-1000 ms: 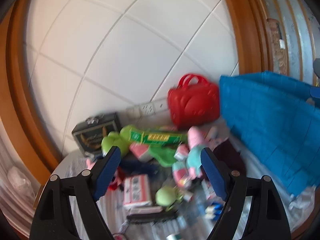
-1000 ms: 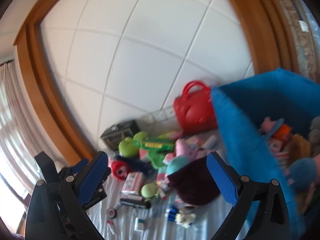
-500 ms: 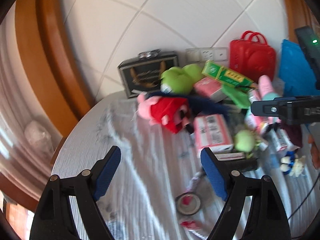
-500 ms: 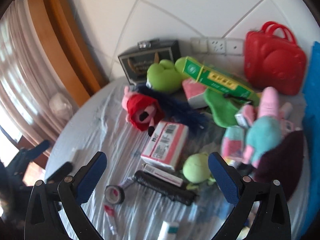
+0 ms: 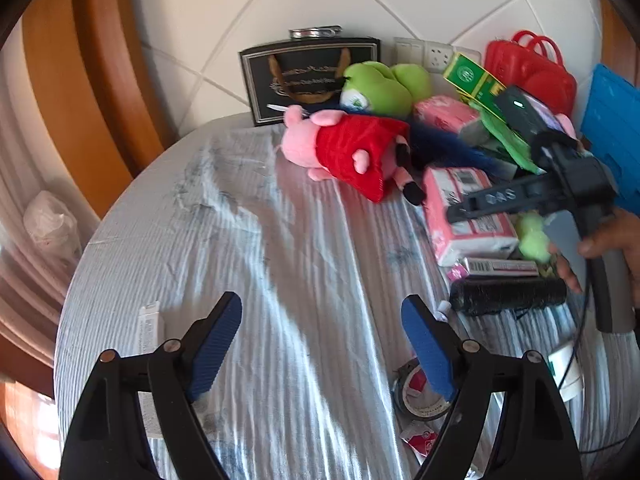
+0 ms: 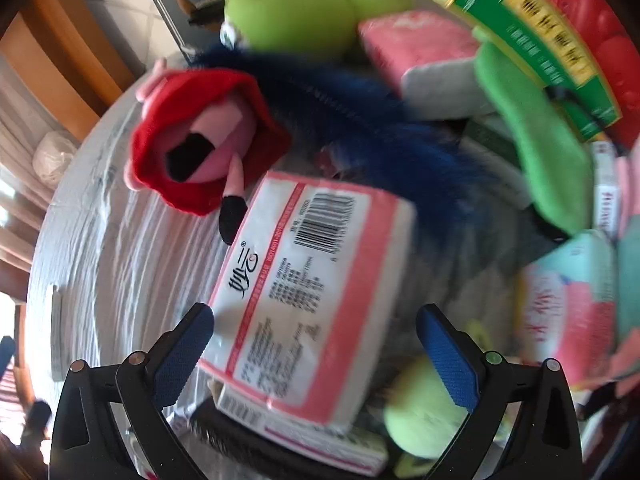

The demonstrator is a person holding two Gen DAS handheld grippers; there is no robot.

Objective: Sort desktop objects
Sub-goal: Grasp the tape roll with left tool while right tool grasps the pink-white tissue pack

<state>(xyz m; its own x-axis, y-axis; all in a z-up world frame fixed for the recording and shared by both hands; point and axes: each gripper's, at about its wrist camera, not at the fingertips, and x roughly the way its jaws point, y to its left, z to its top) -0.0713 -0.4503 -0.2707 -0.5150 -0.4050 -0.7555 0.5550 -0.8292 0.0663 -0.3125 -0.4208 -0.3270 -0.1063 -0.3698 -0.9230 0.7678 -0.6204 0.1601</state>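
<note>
A round table [image 5: 248, 216] under a pale striped cloth is carrying a heap of toys and packets along its far side. The right gripper [image 6: 314, 350], gripped by a person's hand [image 5: 612, 240], is reaching low over the heap, its jaws spread wide around the near end of a pink-and-white tissue pack [image 6: 304, 292], neither pad touching it. The left gripper [image 5: 320, 340] is hovering over bare cloth, jaws wide and holding nothing. A pink pig plush in red [image 5: 344, 152] is lying just beyond the pack, a tape roll [image 5: 416, 396] beside the left gripper's right finger.
</note>
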